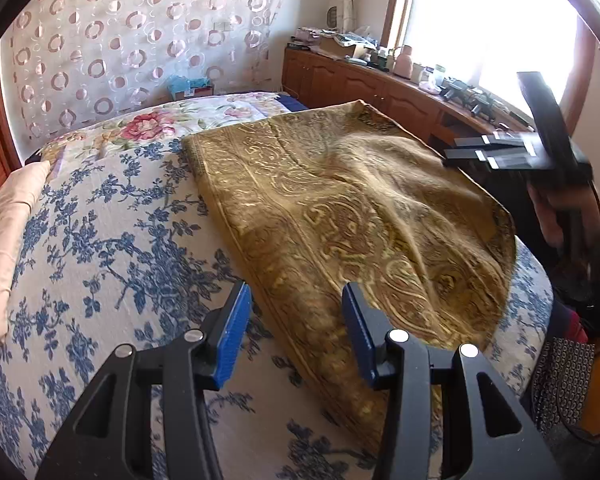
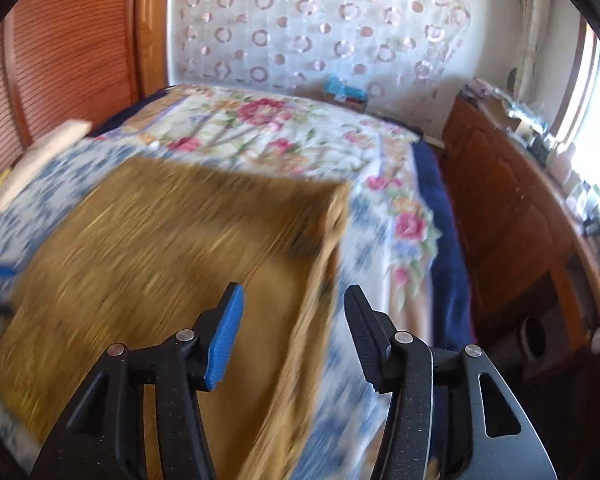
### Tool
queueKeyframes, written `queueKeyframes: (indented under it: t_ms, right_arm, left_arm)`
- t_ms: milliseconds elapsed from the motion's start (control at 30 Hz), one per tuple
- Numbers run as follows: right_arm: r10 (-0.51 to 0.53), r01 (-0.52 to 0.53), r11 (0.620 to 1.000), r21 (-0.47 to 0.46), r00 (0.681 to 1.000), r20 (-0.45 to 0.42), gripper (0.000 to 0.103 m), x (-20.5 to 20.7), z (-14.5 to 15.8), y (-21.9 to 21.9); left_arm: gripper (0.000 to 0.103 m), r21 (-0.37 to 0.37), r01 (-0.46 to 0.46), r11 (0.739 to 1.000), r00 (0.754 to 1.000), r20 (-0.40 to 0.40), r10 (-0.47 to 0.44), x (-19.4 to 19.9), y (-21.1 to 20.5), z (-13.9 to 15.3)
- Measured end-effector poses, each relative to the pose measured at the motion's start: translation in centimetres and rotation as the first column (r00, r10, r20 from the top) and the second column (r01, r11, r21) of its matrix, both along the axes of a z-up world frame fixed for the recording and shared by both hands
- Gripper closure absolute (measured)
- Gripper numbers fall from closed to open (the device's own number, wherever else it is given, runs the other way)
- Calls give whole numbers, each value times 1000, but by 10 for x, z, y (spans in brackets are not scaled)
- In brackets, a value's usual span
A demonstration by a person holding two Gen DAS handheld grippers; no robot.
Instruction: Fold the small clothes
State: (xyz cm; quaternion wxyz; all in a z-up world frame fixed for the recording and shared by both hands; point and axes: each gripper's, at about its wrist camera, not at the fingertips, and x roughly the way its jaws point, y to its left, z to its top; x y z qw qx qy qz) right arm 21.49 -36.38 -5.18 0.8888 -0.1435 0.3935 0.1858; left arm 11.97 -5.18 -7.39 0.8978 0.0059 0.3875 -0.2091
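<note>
Your left gripper (image 1: 296, 328) hovers with its blue-padded fingers (image 1: 232, 336) apart and nothing between them, over the near left edge of the gold paisley cloth (image 1: 352, 208). That cloth lies spread on the bed (image 1: 100, 240), over its blue floral cover. Your right gripper (image 1: 500, 152) is at the cloth's far right side, blurred.

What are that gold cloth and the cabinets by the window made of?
The gold cloth looks like woven fabric with a slight sheen; its paisley pattern catches the light and it lies in soft wrinkles. The cabinets look like reddish-brown wood with a glossy varnish; raised door panels show, though it could be veneer.
</note>
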Motion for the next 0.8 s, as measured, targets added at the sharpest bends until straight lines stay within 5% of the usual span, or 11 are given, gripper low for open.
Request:
queueKeyframes:
  t_ms: [233,300,333,367,700,800]
  right_arm:
    - [-38,38,999,1,998,-54,50,-59,-25,-14]
    - [-35,35,999,2,998,-61,66,-65,-31,-16]
    - [-23,24,1000,10,998,-55,95,-68,-31,-16]
    - [-21,21,1000,12,999,-36,98,-72,-30,-18]
    - [-47,46,997,60,999,8,99,-80,-16,-28]
    - [-67,66,996,59,998,11,91,-81,-18,-29]
  left_arm:
    - [57,16,15,1000,1000,-9,-15,-15,-8,-4]
    - [57,19,16,1000,1000,-11,-15,-18,-10,-5]
    - [57,25,16,1000,1000,-12,-15,-20,-11,-5]
    - [57,32,14,999,1000,-13,-14,-21,-12,-6]
    - [57,36,9,999,998,-56,-7,-30,-15,-18]
    - [57,38,11,999,998,-56,-9,-30,-15,-18]
